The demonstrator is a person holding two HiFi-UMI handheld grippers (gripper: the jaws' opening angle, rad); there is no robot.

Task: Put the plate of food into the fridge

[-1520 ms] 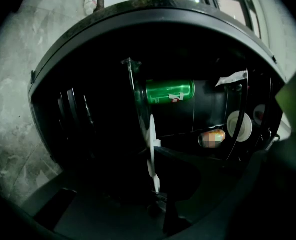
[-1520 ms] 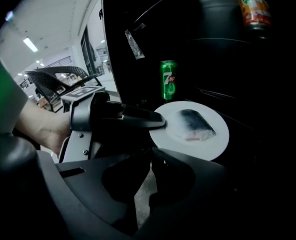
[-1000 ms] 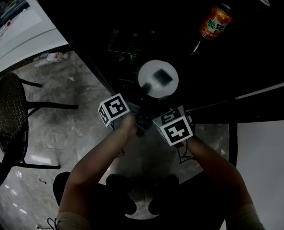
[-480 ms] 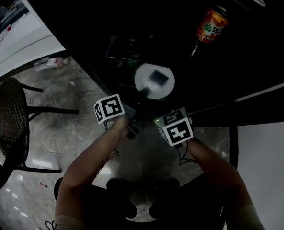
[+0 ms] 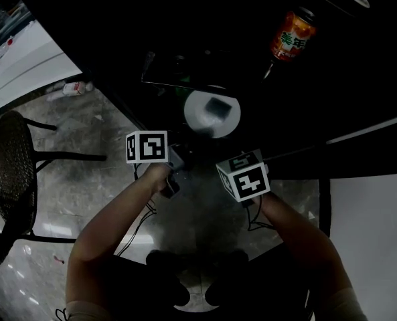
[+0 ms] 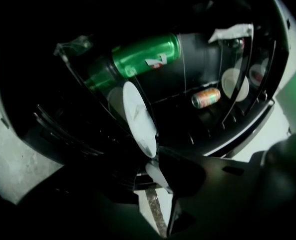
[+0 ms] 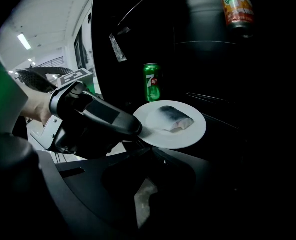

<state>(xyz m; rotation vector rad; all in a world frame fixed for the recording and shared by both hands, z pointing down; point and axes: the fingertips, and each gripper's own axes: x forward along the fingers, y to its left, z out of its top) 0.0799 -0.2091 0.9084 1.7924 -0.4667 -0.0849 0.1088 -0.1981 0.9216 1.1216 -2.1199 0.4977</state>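
A white plate [image 5: 201,118] with a grey piece of food [image 5: 217,105] lies level over a dark wire shelf inside the fridge [image 5: 185,52]. My right gripper [image 7: 148,146] is shut on the plate's [image 7: 187,131] near rim. My left gripper [image 5: 181,156] is at the plate's left edge and its jaws are opening. In the left gripper view the plate [image 6: 138,115] shows edge-on, its rim just at the jaw tips of the left gripper [image 6: 156,160]. In the right gripper view the left gripper's fingertip [image 7: 130,126] still overlaps that rim.
A green soda can [image 7: 151,82] stands behind the plate on the shelf. An orange can [image 5: 292,35] sits farther right in the fridge. A dark chair [image 5: 11,172] and a bottle [image 5: 67,89] are on the marble floor to the left.
The plate has moved farther into the fridge. The left gripper's cube has turned and drawn back toward me, away from the plate's edge. The right gripper keeps its hold.
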